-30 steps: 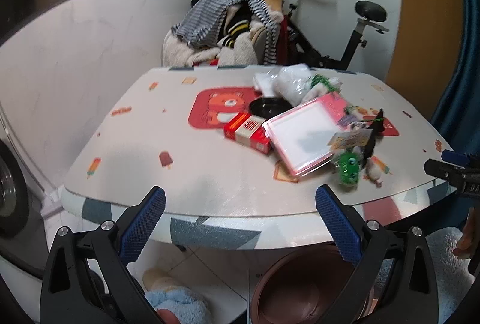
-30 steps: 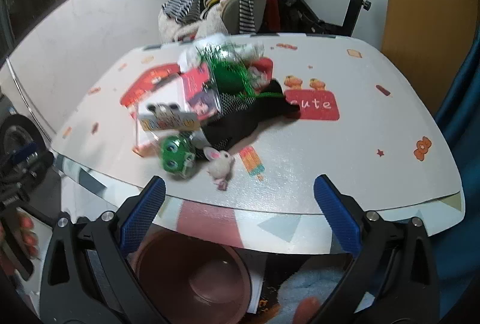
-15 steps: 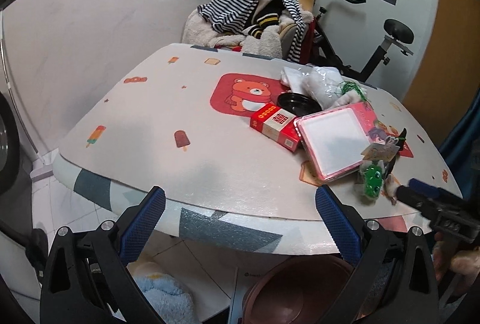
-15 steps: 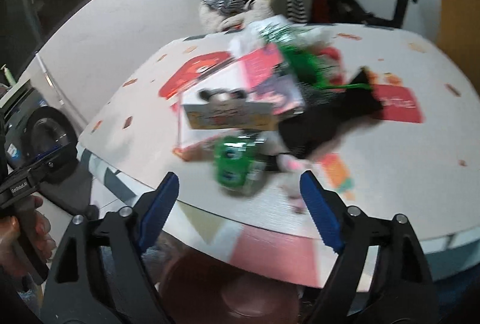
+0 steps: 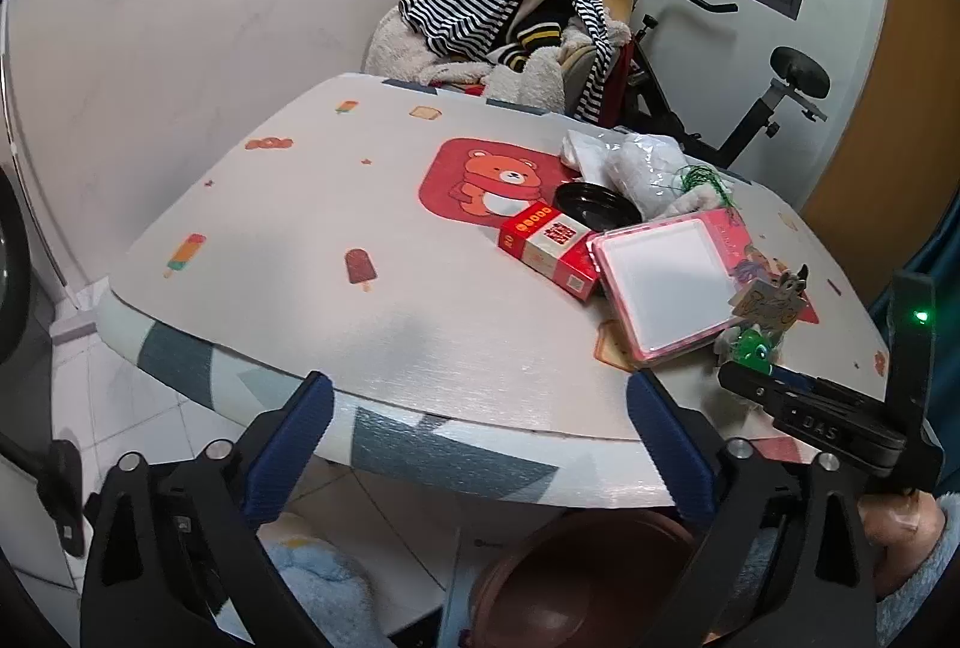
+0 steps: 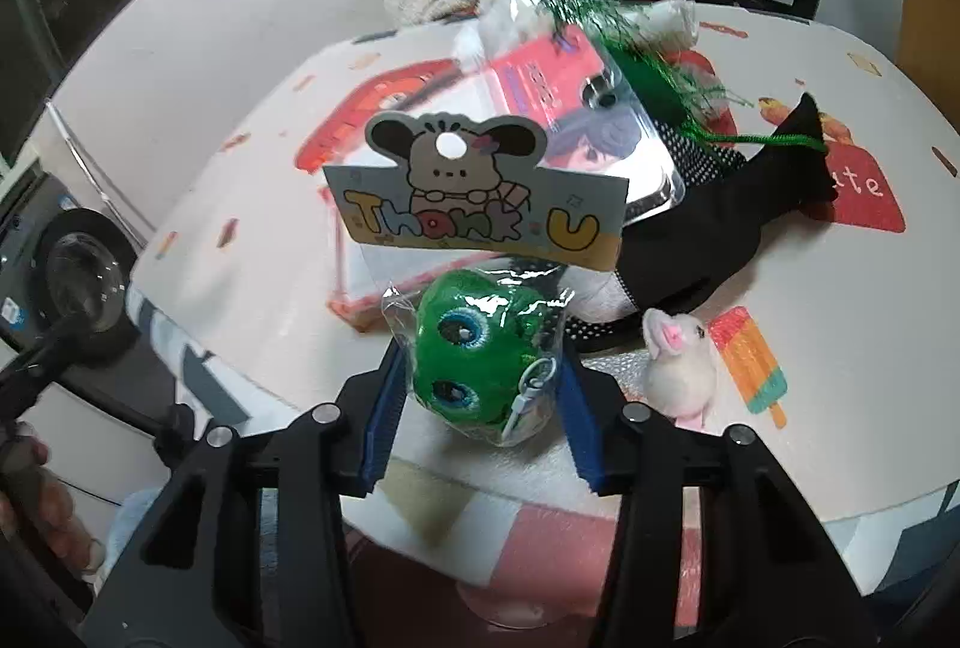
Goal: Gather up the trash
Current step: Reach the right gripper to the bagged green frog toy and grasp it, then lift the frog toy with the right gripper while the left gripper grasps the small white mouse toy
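Observation:
A green plush toy in a clear bag [image 6: 480, 354] with a "Thank U" card lies at the table's front edge; it also shows in the left wrist view [image 5: 753, 348]. My right gripper [image 6: 477, 420] has its blue pads on both sides of the bag, closing on it. My left gripper [image 5: 480, 444] is open and empty, below the table's near edge. A brown bin [image 5: 570, 582] stands on the floor under the table. A red box [image 5: 549, 249], a pink tray [image 5: 660, 282] and crumpled plastic [image 5: 642, 168] lie on the table.
A small white plush mouse [image 6: 678, 360] and a black cloth [image 6: 720, 222] lie right of the toy. A chair piled with clothes [image 5: 510, 30] and an exercise bike [image 5: 750, 84] stand behind the table. A washing machine [image 6: 72, 276] is at left.
My right gripper has moved forward to the green toy and narrowed its jaws around the bag. My left gripper has swung left and pulled back; the right gripper now shows in its view.

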### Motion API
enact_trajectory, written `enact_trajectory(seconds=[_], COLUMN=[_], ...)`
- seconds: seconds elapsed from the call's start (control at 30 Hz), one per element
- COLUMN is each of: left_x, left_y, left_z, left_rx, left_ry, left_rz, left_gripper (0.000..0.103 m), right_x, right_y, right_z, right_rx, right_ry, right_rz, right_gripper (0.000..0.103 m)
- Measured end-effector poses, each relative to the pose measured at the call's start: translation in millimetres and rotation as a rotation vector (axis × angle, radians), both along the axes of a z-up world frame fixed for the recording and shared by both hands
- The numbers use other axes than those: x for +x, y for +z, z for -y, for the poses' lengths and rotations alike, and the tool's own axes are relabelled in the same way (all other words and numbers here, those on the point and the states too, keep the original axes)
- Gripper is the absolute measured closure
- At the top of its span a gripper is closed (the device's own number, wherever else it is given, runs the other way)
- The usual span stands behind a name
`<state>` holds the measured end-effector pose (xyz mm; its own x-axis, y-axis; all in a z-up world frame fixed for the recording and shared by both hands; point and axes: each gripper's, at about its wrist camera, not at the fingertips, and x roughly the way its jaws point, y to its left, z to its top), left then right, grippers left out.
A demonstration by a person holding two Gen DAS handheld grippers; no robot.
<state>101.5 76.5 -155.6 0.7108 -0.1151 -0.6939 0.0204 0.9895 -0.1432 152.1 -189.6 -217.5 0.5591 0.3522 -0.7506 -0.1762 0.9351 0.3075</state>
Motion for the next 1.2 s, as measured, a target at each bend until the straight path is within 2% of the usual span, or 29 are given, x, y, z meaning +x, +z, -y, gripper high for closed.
enact_trajectory(seconds=[0.2,0.43,0.83,1.2], left_x=[-4,-9,-6,5], left_y=[3,4,-9,-26], left_z=[15,47,96,139], left_rx=[-0.004,0.004,-0.013,-0.054], left_ry=[-0.026,-0.079,-0.164,-0.240], left_rz=[0.002,-0.003,-0.048,-0.098], left_gripper=[0.011,0.014,0.022,0.040], right_x=[-18,-43,-65,-69], right_y=[22,36,24,17], right_z=[23,59,126,156], right_rx=[0.055,0.023,0.017,0.030], right_ry=[-0.023,-0.051,-0.151,-0.195], right_rz=[0.044,0.087,0.082,0.087], right_gripper=[0.055,0.055,0.055,0.055])
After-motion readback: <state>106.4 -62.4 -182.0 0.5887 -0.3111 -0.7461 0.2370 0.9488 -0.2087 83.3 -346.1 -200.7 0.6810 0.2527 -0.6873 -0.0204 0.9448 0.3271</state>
